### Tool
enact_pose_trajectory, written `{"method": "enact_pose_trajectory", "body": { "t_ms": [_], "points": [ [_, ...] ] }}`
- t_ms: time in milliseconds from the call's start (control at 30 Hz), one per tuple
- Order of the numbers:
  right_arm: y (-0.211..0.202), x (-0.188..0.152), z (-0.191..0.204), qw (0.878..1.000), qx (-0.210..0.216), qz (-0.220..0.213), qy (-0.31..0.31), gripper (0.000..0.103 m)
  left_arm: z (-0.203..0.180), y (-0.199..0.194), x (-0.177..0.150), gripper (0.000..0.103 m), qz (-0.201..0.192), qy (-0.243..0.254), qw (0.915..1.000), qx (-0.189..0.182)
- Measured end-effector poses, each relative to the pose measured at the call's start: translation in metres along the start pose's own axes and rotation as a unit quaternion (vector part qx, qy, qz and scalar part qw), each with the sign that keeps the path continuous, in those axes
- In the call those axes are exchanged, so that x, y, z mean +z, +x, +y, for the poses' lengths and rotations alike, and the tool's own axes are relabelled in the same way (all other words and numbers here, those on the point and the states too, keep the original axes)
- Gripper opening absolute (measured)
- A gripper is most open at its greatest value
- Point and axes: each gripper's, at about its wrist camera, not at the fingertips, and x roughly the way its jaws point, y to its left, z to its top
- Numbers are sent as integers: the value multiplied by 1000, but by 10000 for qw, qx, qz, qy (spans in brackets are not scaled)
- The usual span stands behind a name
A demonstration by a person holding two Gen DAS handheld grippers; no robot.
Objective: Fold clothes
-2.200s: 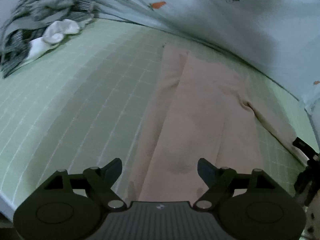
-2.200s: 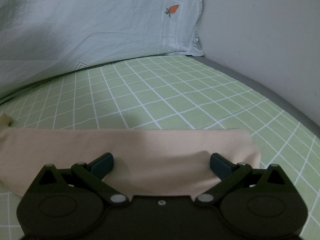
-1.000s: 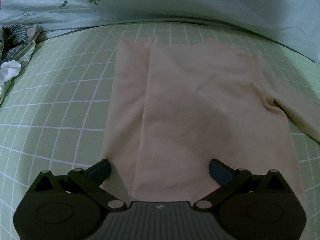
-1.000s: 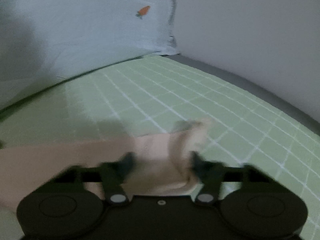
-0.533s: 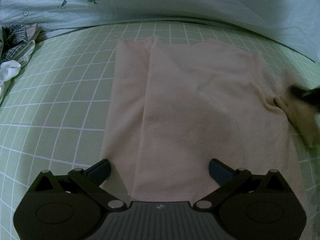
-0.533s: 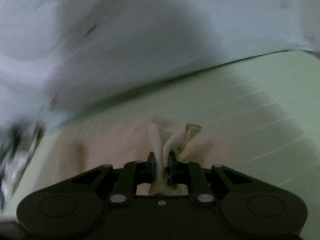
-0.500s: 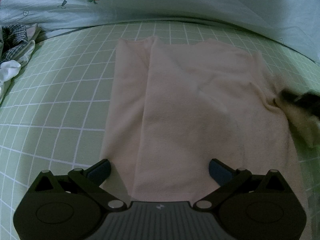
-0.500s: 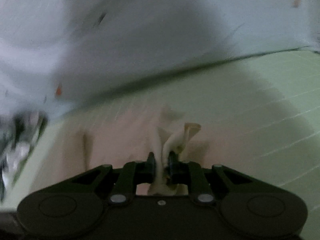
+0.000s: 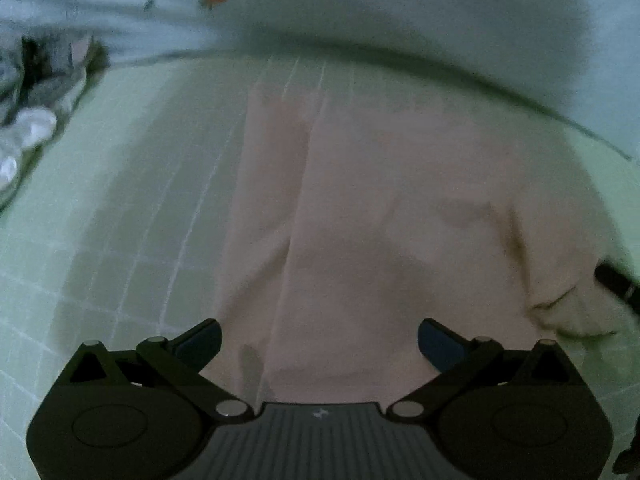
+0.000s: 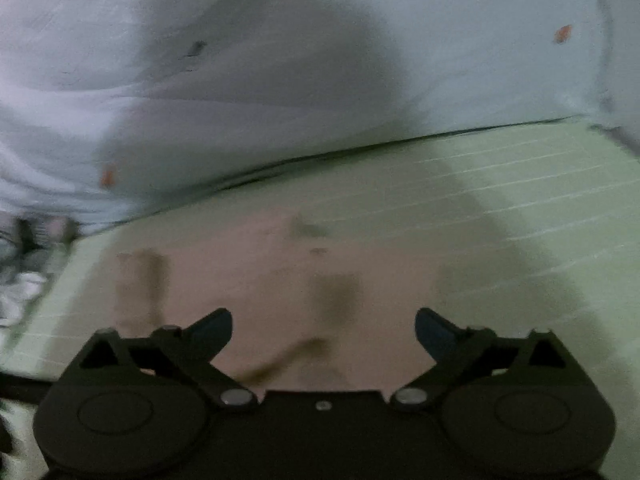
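Surroundings: a pale blue quilt (image 9: 400,12) with small orange carrot prints is lying bunched along the far edge of the green checked sheet (image 9: 120,208); a heap of grey and white clothes (image 9: 36,100) is sitting at the far left.
Garment: the peach top (image 9: 380,220) is lying flat on the sheet, one side folded inward along a long crease, its sleeve end (image 9: 572,312) crumpling near the right edge.
Obstruction: nothing is lying across the garment.
Texture: soft matte knit, blurring in both views.
Left gripper (image 9: 319,338): fingers spreading wide, gripping nothing, hovering over the hem.
Right gripper (image 10: 322,330): fingers also gaping wide, empty, hanging over the peach fabric.
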Motion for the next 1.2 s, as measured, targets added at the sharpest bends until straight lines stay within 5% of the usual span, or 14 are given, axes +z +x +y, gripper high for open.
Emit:
{"method": "enact_pose_trajectory", "body": {
  "t_ms": [167,367,567,767,833,1033,1200],
  "points": [
    [2,-14,-29,9958,-901,133,-56,100,-20,-15,12,103,-372,252,9987,-236],
    [5,-20,-54,9908,-1325,156,236,102,-61,-9,21,97,-448,785,9916,-928],
    [4,-23,-60,9901,-1349,165,338,103,-97,11,24,55,-223,1187,9783,-1683],
    [4,-23,-60,9897,-1390,185,301,103,-102,23,26,51,-127,1040,9777,-1817],
    [5,-23,-60,9895,-1400,195,292,103,-101,25,28,9,-135,965,9780,-1843],
    [1,-21,-56,9886,-1469,161,272,103,-96,27,35,5,-224,737,9788,-1899],
    [-8,-18,-43,9874,-1558,66,253,103,-52,-17,57,5,-1013,502,9788,-1708]
  ]
}}
